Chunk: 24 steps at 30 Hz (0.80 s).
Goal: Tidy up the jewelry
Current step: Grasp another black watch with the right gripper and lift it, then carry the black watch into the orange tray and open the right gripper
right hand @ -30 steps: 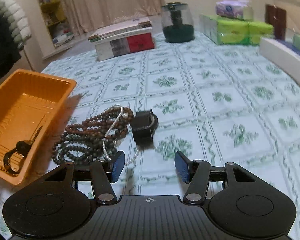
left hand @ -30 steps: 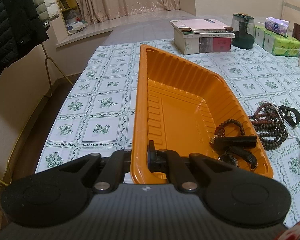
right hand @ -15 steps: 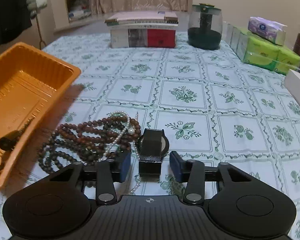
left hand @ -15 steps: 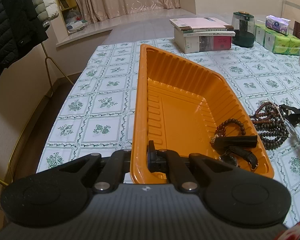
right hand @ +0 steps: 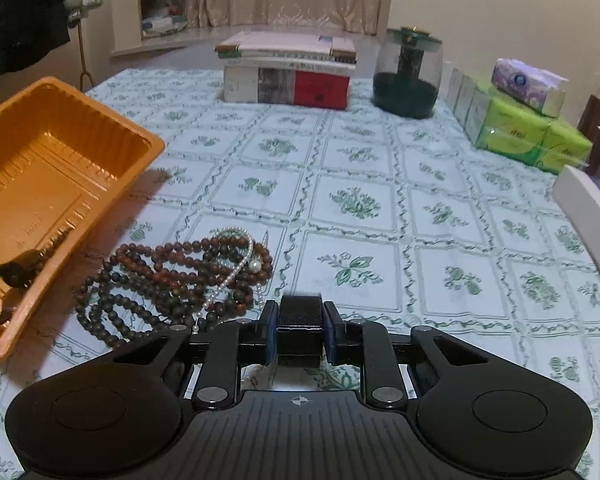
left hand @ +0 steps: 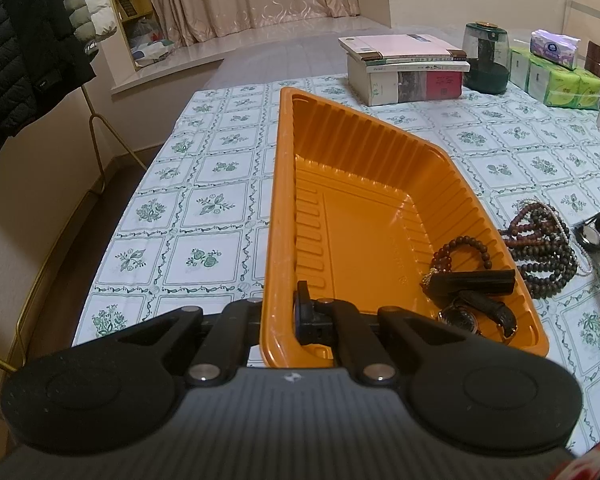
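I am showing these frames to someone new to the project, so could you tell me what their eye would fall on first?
The bright orange tray dominates, lying on the green-patterned tablecloth with the left gripper clamped on its near rim and a few dark pieces in its near right corner. Just right of it lies a tangle of dark bead strands threaded with a pearl string. Beside that pile, the right gripper has closed on a black watch.

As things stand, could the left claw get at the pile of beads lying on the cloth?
Probably not. The left claw is shut on the orange tray wall, and the bead pile lies outside the tray's far wall, so the tray sits between them.
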Available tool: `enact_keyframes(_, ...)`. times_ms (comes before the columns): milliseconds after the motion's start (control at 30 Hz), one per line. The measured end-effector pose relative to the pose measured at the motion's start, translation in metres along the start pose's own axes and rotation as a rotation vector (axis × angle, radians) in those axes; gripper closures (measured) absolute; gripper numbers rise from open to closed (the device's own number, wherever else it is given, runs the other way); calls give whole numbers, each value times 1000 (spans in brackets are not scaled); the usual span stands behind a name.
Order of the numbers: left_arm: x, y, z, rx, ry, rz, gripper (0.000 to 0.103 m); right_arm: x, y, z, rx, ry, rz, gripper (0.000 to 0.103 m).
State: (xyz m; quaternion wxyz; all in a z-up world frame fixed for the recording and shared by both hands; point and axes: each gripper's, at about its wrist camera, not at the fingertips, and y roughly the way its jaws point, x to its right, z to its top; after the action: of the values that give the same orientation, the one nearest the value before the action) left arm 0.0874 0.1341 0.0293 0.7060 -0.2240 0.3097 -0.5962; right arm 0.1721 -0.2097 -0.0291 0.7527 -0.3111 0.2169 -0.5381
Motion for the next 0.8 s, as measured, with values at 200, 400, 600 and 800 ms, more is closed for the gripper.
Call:
enact_keyframes(200, 2, -1, 0, 4, 5, 0, 100, 8, -19, 3, 21, 0, -14, 80)
enact_keyframes(400, 2, -2, 1, 6, 5, -1, 100, 6, -32, 10, 46, -8, -8, 80)
enact_keyframes(600, 2, -3, 1, 7, 5, -4, 99, -14, -39, 24, 75, -30, 45, 80)
enact_keyframes(800, 2, -3, 2, 8, 3, -6, 99, -46, -42, 45, 99, -54, 144, 80)
